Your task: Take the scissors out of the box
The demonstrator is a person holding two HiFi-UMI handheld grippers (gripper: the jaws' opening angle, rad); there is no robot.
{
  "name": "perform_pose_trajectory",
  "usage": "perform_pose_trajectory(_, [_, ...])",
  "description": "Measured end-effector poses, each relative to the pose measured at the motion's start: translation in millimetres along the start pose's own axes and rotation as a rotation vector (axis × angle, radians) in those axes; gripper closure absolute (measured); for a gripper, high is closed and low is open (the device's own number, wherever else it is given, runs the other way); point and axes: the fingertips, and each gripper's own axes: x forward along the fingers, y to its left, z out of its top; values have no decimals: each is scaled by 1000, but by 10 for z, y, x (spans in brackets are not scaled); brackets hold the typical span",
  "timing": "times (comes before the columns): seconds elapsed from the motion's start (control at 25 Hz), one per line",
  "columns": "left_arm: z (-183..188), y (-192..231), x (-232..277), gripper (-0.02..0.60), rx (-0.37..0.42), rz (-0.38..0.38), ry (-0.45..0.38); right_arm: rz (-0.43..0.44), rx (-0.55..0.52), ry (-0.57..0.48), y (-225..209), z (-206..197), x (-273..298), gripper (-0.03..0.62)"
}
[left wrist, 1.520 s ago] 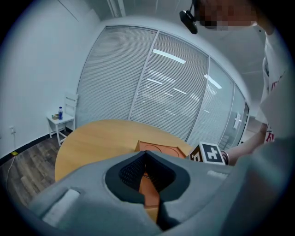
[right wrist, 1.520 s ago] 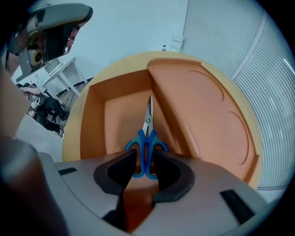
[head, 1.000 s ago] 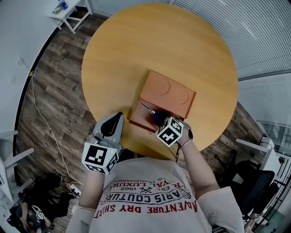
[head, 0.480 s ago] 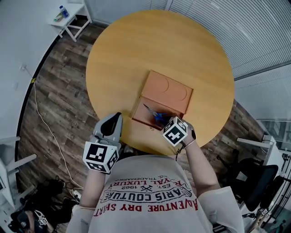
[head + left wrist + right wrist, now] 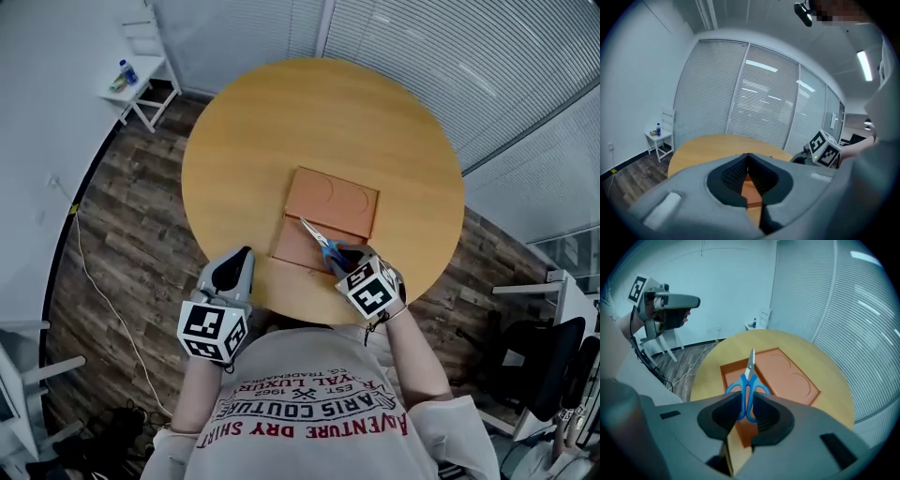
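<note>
Blue-handled scissors (image 5: 319,242) (image 5: 749,376) hang above the open orange box, blades pointing away from me. My right gripper (image 5: 339,259) (image 5: 746,398) is shut on their handles, and its marker cube (image 5: 824,149) shows at the right of the left gripper view. The box's tray (image 5: 292,251) (image 5: 732,370) lies on the round wooden table (image 5: 281,141), with the lid (image 5: 330,202) (image 5: 787,373) flat beside it on the far side. My left gripper (image 5: 246,253) (image 5: 748,157) (image 5: 696,301) hovers at the table's near edge, left of the box, shut with nothing in it.
A small white side table (image 5: 141,80) with a bottle stands at the far left on the wood floor. A cable (image 5: 94,281) runs along the floor at left. A dark chair (image 5: 553,361) stands at the right. Window blinds line the far wall.
My right gripper has risen with the scissors, lifting them up out of the tray. The left gripper has lifted a little beside the table's edge.
</note>
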Motion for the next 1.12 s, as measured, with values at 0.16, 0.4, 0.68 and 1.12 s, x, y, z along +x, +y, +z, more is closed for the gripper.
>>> perform_pose_trajectory(0.16, [140, -26, -88, 572, 34, -10, -26, -66, 81, -132, -4, 209, -323, 510])
perform_pose_trajectory(0.4, [362, -121, -170, 572, 83, -35, -65, -171, 134, -298, -95, 459, -848, 508])
perform_pose_trajectory(0.68, [617, -271, -249, 572, 134, -70, -116, -275, 196, -477, -194, 641, -1457, 508])
perform_pose_trajectory(1.12, [797, -450, -126, 572, 180, -125, -138, -384, 309, -681, -345, 691, -1914, 507])
